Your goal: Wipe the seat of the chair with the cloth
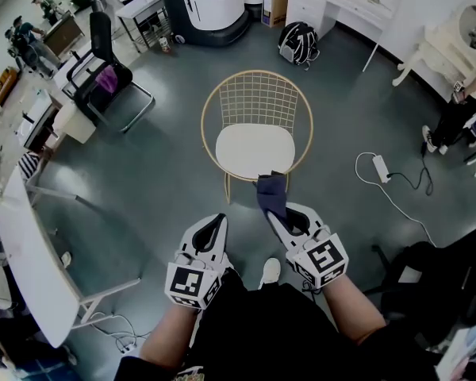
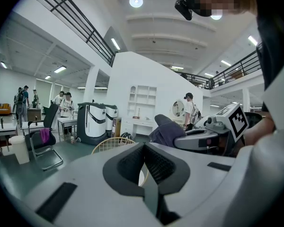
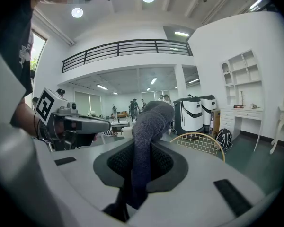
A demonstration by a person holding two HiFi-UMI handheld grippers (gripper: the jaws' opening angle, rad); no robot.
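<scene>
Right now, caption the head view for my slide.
Right gripper holds a dark cloth near the front of the white seat of the gold wire chair; left gripper shut, empty.

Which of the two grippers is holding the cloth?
The right gripper: the dark cloth is pinched between its fingers. The left gripper is shut on nothing.

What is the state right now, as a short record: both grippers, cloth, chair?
left gripper: shut, nothing between the jaws, held short of the chair
right gripper: shut on cloth
cloth: dark, bunched, sticking out past the jaw tips, over the seat's front edge; contact cannot be told
chair: upright, gold wire back, directly ahead
seat: white, bare except for the cloth at its front edge
</scene>
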